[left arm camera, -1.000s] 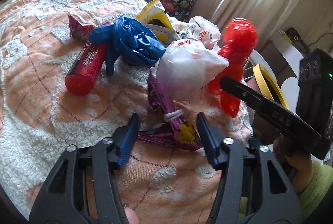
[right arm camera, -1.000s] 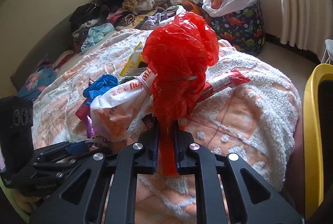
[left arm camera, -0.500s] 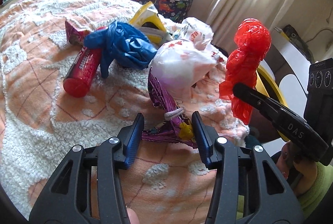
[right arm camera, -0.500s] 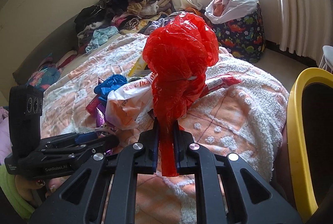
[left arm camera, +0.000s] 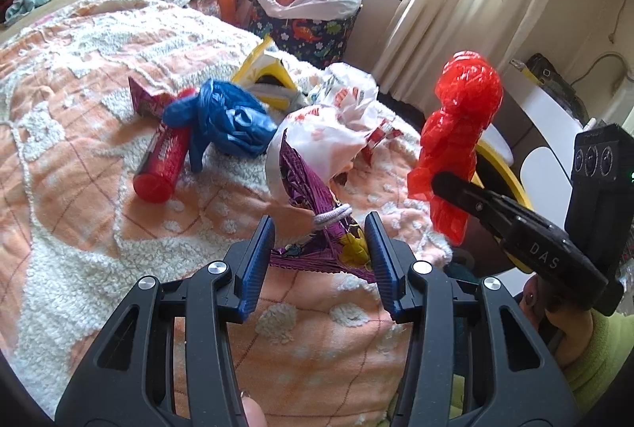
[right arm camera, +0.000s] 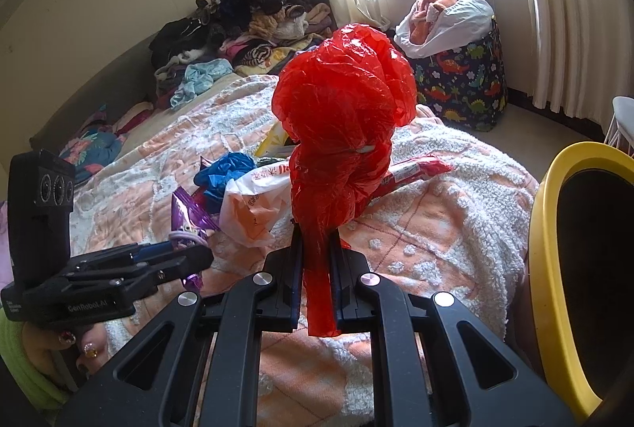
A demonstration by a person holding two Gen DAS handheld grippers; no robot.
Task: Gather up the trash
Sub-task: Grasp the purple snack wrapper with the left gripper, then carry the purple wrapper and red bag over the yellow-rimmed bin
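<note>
The left gripper (left arm camera: 319, 248) has closed in around the purple snack wrapper (left arm camera: 313, 213) since a second ago. Its blue pads now sit on each side of the wrapper, but the jaws are not pinched yet, so they are open with a gap. The wrapper stands up more than it did, with a pale hair tie (left arm camera: 332, 216) looped around it.

The right gripper (right arm camera: 315, 264) has lifted and swung toward the yellow bin (right arm camera: 545, 228). It is squeezed tight on the tail of the red plastic bag (right arm camera: 340, 133), which hangs in the air above the bed (right arm camera: 436, 236). I think the red bag goes into the bin next, and the purple wrapper is about to be grabbed.

More trash lies on the bed: a blue plastic bag (left arm camera: 233, 117), a red tube (left arm camera: 164, 165), a white shopping bag (left arm camera: 317, 137) and a yellow packet (left arm camera: 265, 70).

The yellow bin looks dark inside; I cannot tell what is in it. The dinosaur basket (right arm camera: 463, 82) by the window holds a white bag stuffed with clothes.
</note>
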